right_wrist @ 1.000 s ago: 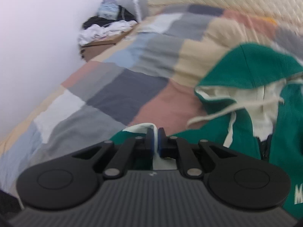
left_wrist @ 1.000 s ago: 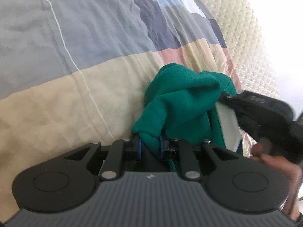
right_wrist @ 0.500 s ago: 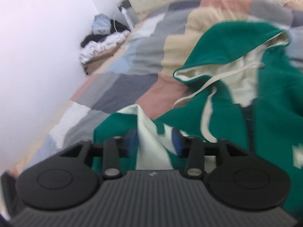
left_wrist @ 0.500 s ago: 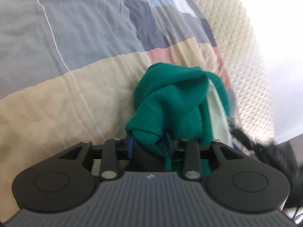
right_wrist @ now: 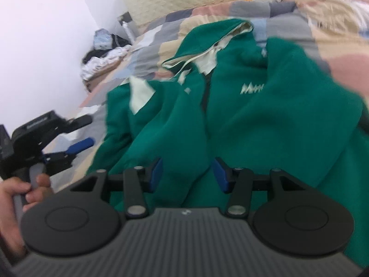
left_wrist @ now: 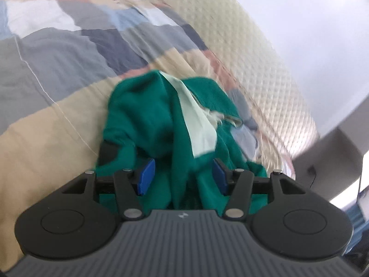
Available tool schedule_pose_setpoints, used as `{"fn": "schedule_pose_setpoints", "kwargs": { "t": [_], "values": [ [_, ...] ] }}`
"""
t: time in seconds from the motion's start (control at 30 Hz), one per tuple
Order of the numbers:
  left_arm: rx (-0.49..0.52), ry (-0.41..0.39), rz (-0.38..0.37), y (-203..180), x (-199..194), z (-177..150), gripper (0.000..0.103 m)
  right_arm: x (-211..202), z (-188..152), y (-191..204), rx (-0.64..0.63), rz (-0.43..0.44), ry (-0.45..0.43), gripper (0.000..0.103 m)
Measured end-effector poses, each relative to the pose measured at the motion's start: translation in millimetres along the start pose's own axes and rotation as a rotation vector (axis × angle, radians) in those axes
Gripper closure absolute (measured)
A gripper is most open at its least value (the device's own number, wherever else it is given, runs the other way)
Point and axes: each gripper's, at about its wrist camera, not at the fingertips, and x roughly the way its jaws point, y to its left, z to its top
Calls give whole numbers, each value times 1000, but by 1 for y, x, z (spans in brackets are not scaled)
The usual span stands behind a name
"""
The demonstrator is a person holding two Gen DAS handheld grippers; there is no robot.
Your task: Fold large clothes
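— Fingers? In the left wrist view the left gripper (left_wrist: 181, 173) is opening, its pads clear of the green fleece hooded jacket (left_wrist: 147, 120) between them.

— And the right wrist view?

— Right gripper (right_wrist: 188, 173) likewise opening, released; jacket rumpled mid-bed on the patchwork quilt (right_wrist: 288, 23). Probably between grips: next, regrasp edges and spread flat.

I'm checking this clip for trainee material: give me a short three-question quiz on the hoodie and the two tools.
1. True or false: the right tool is clamped on the green hoodie.
2. What colour is the hoodie's hood lining?
3. The hoodie lies on: A) a wooden table B) a patchwork quilt C) a tiled floor.

Key: 1 false, its jaws are opening, cloth loose between them; 2 cream; 3 B.
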Motion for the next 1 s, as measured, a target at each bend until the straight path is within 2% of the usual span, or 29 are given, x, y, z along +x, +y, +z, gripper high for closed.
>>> {"fn": "schedule_pose_setpoints", "kwargs": {
  "t": [0.1,0.13,0.2,0.3,0.43,0.47,0.53,0.6,0.67,0.73,0.87,0.93,1.0],
  "values": [
    [14,27,7,-5,9,-9,43,5,-11,20,-135,32,-19,51],
    [16,35,14,-5,13,-11,43,9,-13,27,-171,43,-20,42],
    [19,43,37,-2,23,-14,43,19,-16,38,-236,60,-32,36],
    [9,45,69,5,41,-14,43,34,-21,48,-317,79,-30,36],
    [-43,44,99,21,71,-9,42,53,-28,58,-482,-59,-75,37],
    [-55,35,104,24,77,-8,42,59,-28,57,-496,-74,-75,39],
    [-74,13,112,32,87,-5,42,67,-28,54,-522,-109,-63,63],
    [-107,5,104,42,92,-3,42,66,-27,50,-528,-118,-68,77],
    [-166,1,79,52,93,0,42,57,-18,48,-490,-85,-86,80],
    [-215,-5,53,57,93,3,42,37,1,44,-390,14,-126,81],
    [-275,-23,27,65,93,7,42,-10,52,19,-104,233,-242,81],
    [-283,-25,26,65,95,8,42,-29,68,-4,34,289,-309,81],
    [-280,-27,21,65,95,7,42,-42,80,-36,214,297,-350,81]
  ]
}}
